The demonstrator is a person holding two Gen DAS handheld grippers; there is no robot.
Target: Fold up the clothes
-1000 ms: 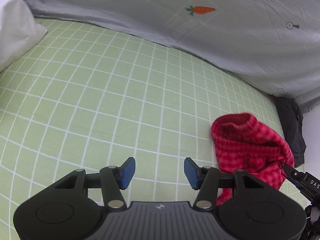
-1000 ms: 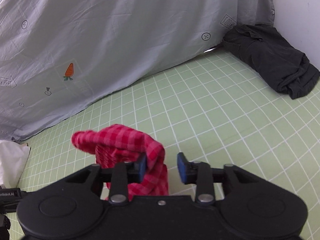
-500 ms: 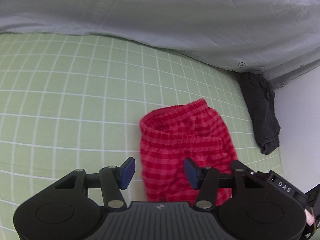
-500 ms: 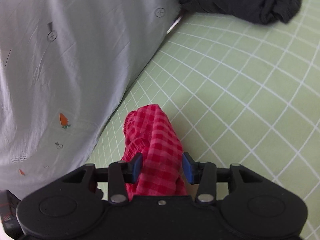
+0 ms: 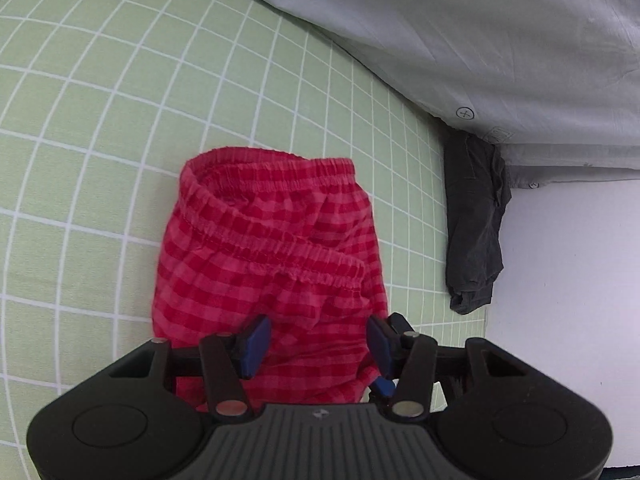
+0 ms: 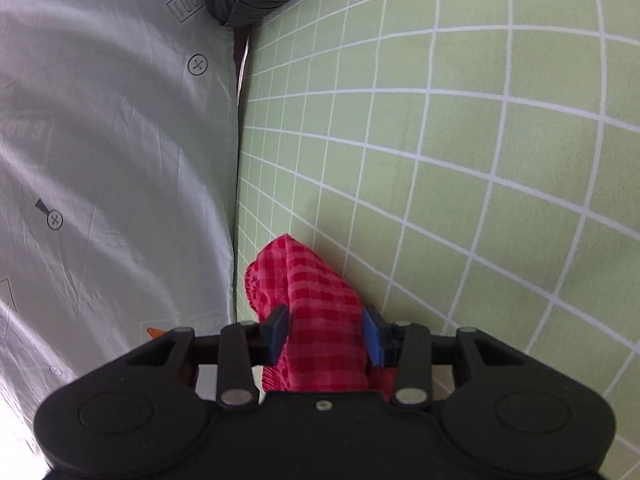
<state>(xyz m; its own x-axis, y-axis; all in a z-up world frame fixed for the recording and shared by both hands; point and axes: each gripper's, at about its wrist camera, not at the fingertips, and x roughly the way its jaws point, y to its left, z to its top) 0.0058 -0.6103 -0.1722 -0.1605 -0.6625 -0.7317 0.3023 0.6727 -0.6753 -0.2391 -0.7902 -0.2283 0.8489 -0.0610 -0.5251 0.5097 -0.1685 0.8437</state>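
Red checked shorts lie on the green grid sheet, elastic waistband at the far end. My left gripper is open, with the near part of the shorts between and below its blue pads. In the right wrist view the shorts are bunched between my right gripper's blue pads, which stand apart on either side of the cloth. Whether the pads press the cloth I cannot tell; the jaws look open.
A grey printed blanket lies along the far edge; it also shows in the right wrist view. A dark grey garment lies by the white wall. Green sheet stretches to the right.
Both grippers have swung over the shorts. The shorts went from the left gripper's right side to between its pads, and the right gripper now straddles the bunched cloth.
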